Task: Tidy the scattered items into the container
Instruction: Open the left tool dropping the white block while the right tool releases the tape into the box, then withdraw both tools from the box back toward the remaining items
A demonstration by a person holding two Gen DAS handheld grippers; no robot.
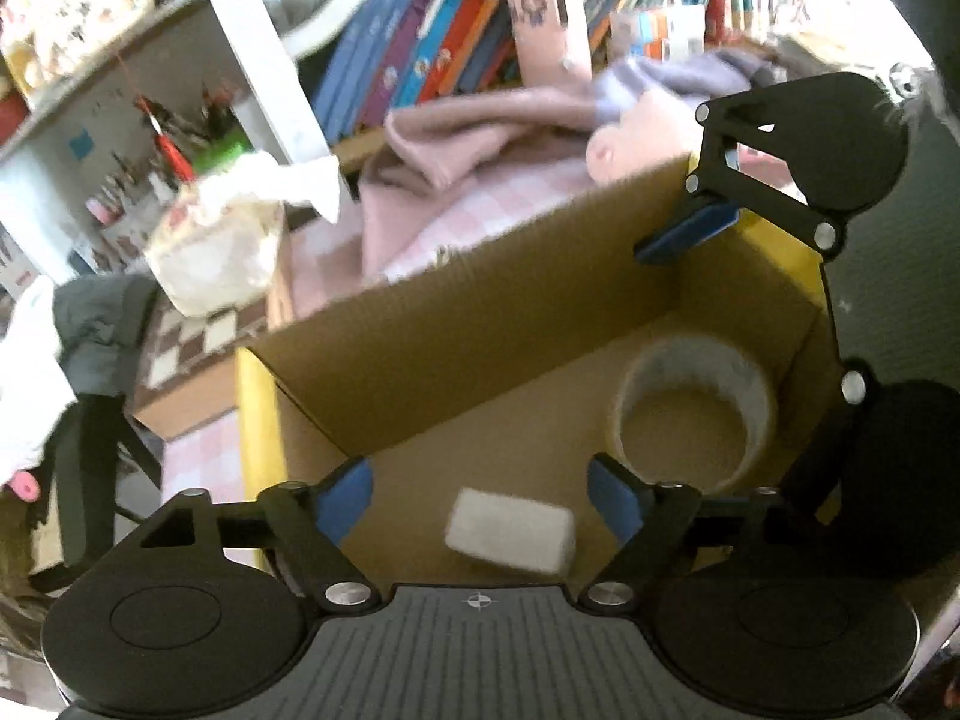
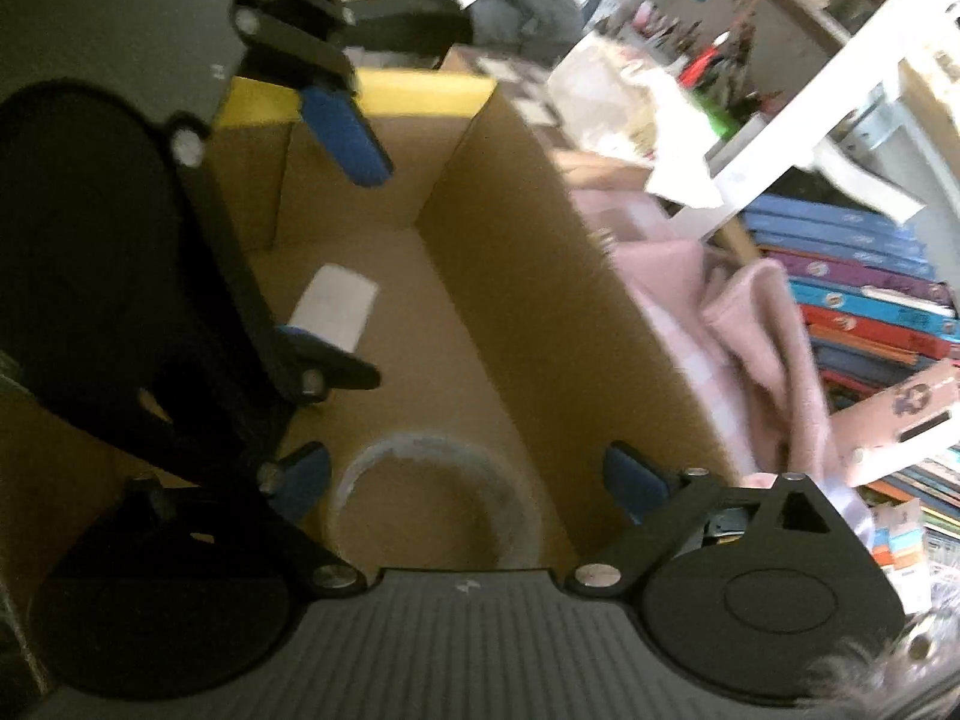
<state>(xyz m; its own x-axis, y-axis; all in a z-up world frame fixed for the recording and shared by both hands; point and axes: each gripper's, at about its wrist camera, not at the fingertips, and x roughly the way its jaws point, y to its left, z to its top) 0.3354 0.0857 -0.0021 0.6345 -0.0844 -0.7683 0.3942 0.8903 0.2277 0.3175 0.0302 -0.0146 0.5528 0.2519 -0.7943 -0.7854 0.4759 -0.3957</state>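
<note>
An open cardboard box [image 1: 456, 336] with yellow flaps holds a roll of clear tape [image 1: 696, 414] and a small white block [image 1: 510, 531]. My left gripper [image 1: 480, 495] is open and empty, with the white block below and between its fingers. My right gripper [image 2: 468, 480] is open and empty over the tape roll [image 2: 435, 498]. The box [image 2: 540, 276] and white block [image 2: 333, 306] also show in the right wrist view. The right gripper appears in the left wrist view [image 1: 684, 237], and the left gripper in the right wrist view [image 2: 336, 228].
Pink cloth [image 1: 480, 138] and a pink checked cover lie behind the box. A row of books [image 1: 480, 30] stands at the back. A white tissue-topped bundle [image 1: 222, 240] and a checkered board [image 1: 198, 336] sit left of the box, below white shelves.
</note>
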